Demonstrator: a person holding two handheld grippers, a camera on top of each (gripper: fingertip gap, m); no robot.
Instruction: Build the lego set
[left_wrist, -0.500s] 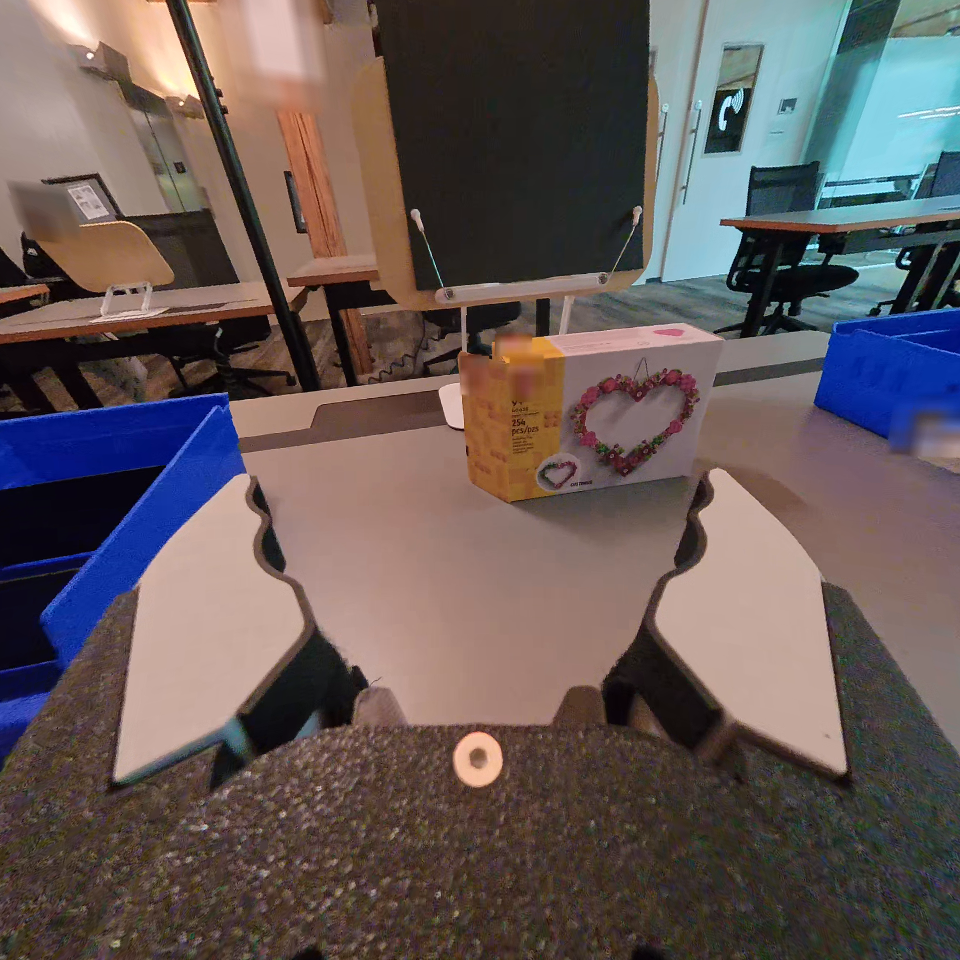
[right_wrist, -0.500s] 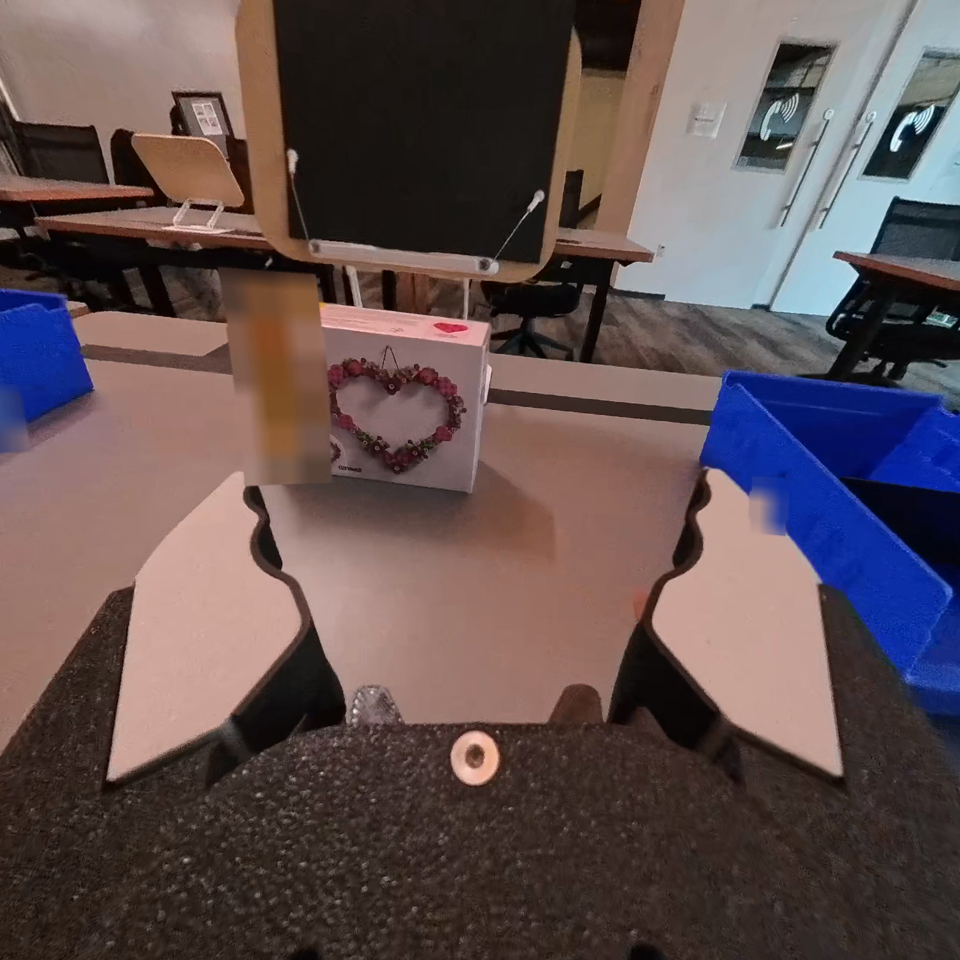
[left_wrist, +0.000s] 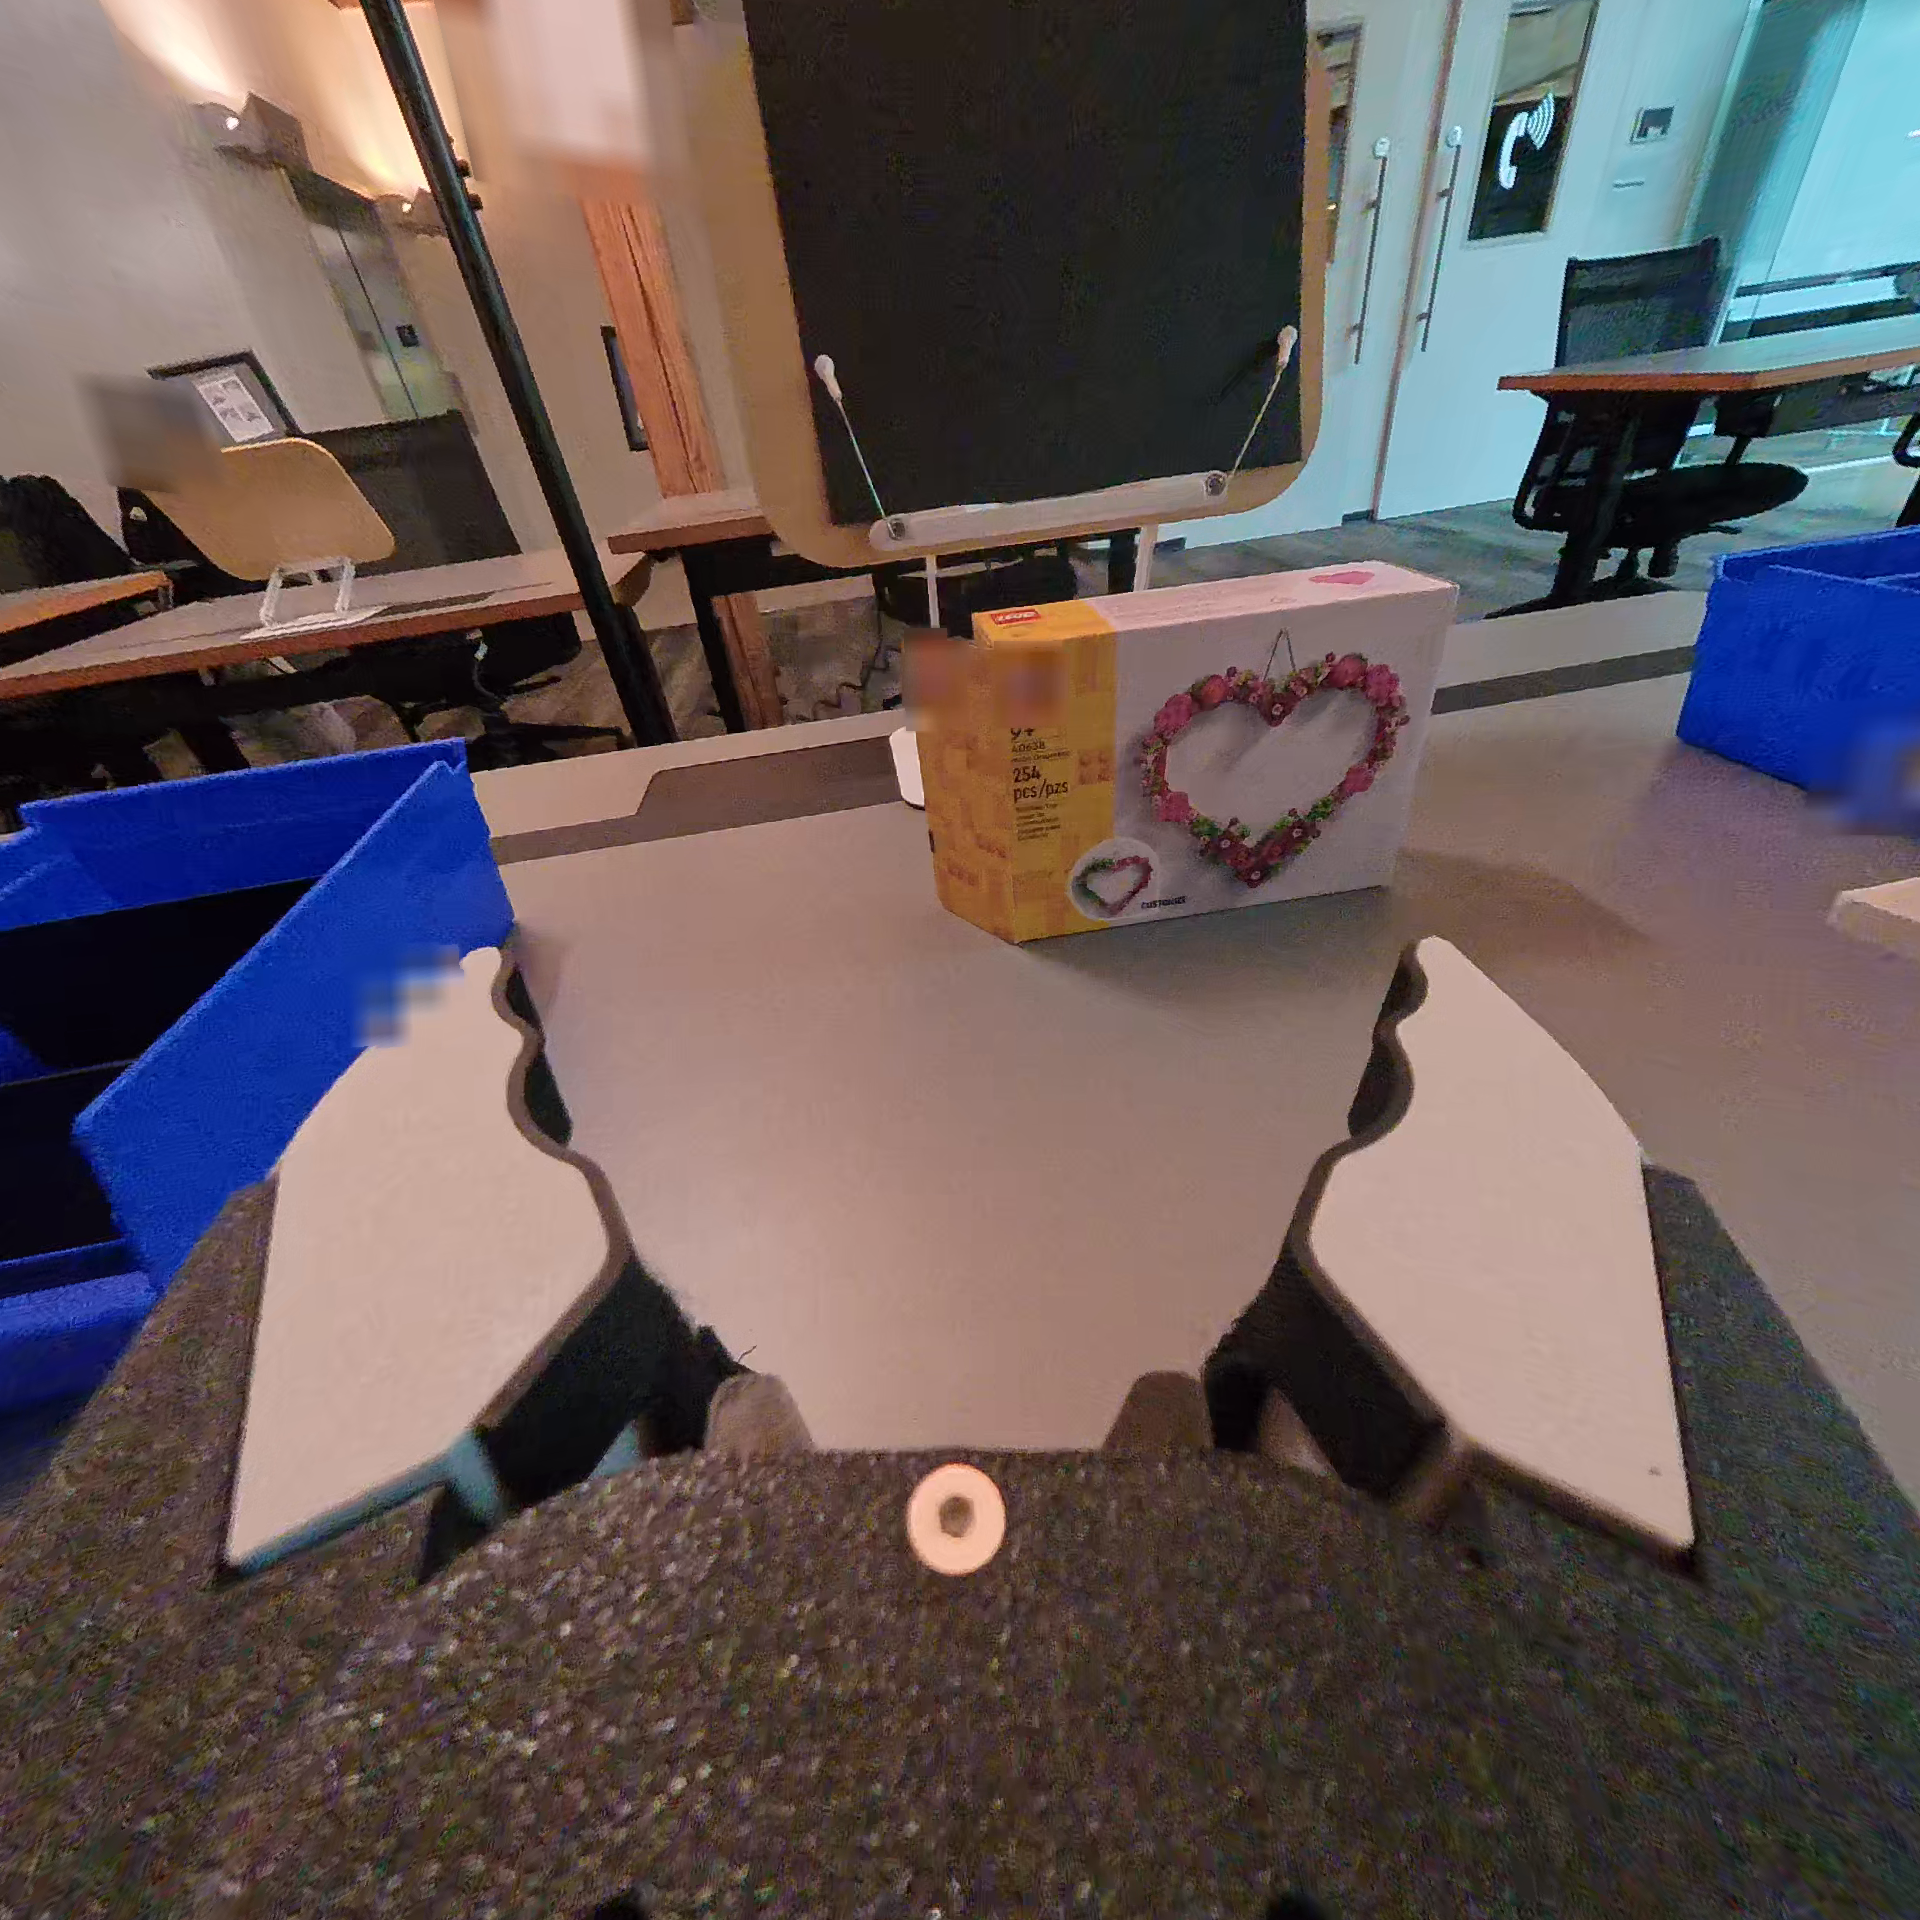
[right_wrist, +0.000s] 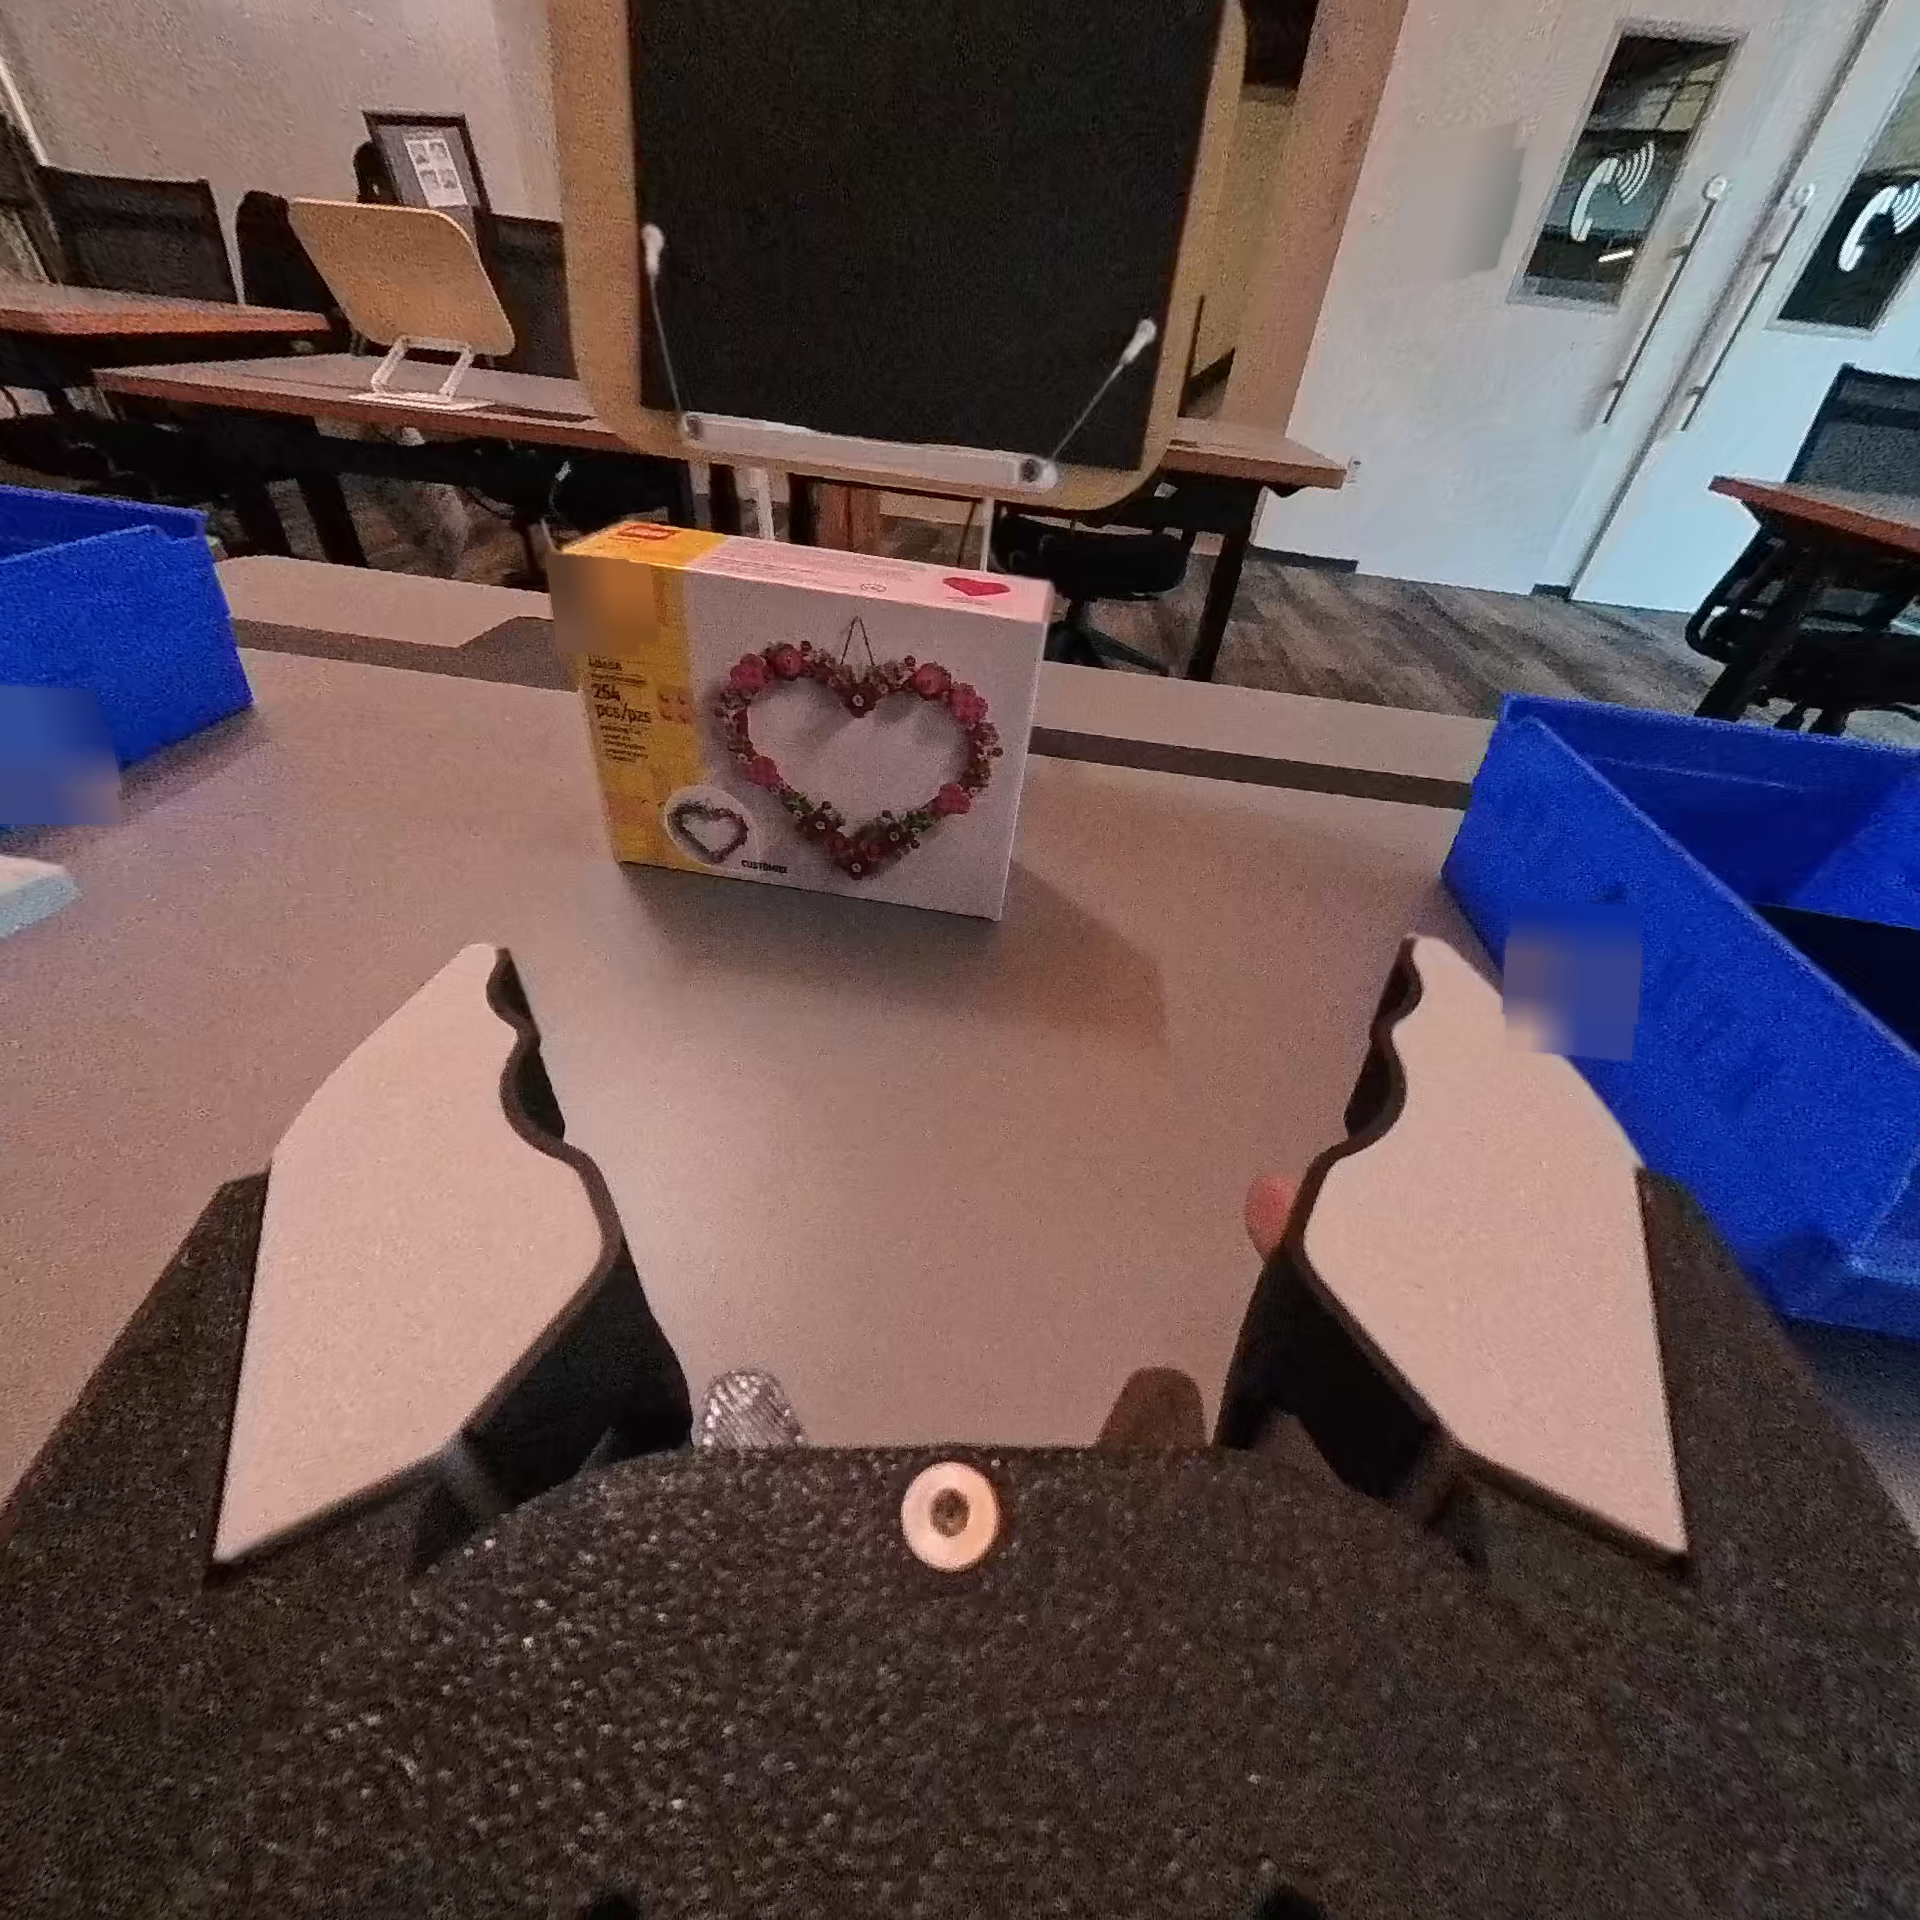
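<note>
A closed lego set box (left_wrist: 1195, 769), white with a yellow end and a flower heart picture, stands upright on the grey table (left_wrist: 935, 1091). It also shows in the right wrist view (right_wrist: 831, 727). My left gripper (left_wrist: 961, 997) is open and empty, above the table, short of the box and slightly left of it. My right gripper (right_wrist: 956, 997) is open and empty, short of the box and slightly right of it. Neither gripper touches the box.
A blue bin (left_wrist: 208, 987) stands at the left table edge and another (right_wrist: 1714, 987) at the right. A black board on a wooden stand (left_wrist: 1029, 260) rises behind the box. A flat pale thing (left_wrist: 1875, 914) lies at the right edge. Other desks and chairs stand beyond.
Both grippers have moved a little closer to the box, which looks larger in both views. Both stay open.
</note>
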